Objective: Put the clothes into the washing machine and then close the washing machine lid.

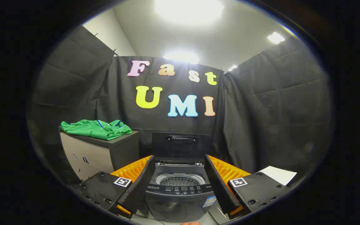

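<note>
Gripper [178, 182] held low, facing the washing machine [180, 190]. Fingers spread wide apart, nothing between them but air; the machine's top shows in the gap, just ahead of the tips.

Washing machine: small top-loader, dark body, standing on the floor in the middle of the booth. Lid [180, 145] raised, standing upright at the far side against the cloth wall, handle bar visible near its top edge. Drum [178, 180] open to view: perforated metal wall, nothing seen inside, though the lower part of the drum is hidden by the control panel [180, 189] rim. Control panel runs along the near edge of the top. A sticker [209, 201] sits on the front face, near right.

Clothes: a green garment [96, 128] with blue-and-white trim at the collar, loosely folded, lying on top of a cabinet [100, 153] to the left of the machine and somewhat farther back. Well apart from the fingers, not touched.

Right of the machine, near: a white sheet [278, 174], possibly paper, lying flat; partly hidden behind the right finger mount.
</note>
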`<state>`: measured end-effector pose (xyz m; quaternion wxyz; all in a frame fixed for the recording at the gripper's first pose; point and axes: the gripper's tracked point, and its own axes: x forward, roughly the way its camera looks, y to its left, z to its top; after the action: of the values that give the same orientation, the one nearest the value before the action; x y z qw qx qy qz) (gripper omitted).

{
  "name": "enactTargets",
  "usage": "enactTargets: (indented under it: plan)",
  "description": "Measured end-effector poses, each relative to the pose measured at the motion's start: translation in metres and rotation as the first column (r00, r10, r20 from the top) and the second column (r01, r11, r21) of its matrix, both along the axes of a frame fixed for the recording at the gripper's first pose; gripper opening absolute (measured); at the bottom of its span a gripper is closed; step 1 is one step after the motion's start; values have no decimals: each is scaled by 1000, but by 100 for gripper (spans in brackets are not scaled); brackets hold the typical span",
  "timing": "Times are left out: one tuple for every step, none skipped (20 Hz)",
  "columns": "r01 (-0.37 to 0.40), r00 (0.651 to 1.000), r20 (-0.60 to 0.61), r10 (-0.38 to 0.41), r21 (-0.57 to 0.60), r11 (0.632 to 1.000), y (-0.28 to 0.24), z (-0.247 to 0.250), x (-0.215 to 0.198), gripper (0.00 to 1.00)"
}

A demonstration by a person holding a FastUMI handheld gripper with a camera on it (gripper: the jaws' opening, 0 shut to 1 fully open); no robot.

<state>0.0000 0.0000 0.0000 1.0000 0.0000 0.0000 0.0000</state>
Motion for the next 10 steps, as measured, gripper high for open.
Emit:
enactTargets:
  plan:
    - [3,1000,3,-3,-5,1000,-1,2,2,98]
    - [7,1000,3,-7,-10,1000,-3,2,4,98]
    - [9,1000,3,-9,-12,1000,-4,3,5,98]
    - [9,1000,2,-9,-12,1000,-4,3,7,98]
    - [9,1000,0,-9,-14,1000,-3,2,9,98]
    - [6,1000,-2,-6,-17,1000,0,0,8,98]
    - [5,1000,-4,-5,-24,1000,1,0,9,98]
    - [4,1000,-5,-4,-29,1000,2,0,11,98]
    - [3,1000,-5,-3,-29,1000,3,0,13,98]
    - [4,1000,-5,-4,-27,1000,4,-1,13,98]
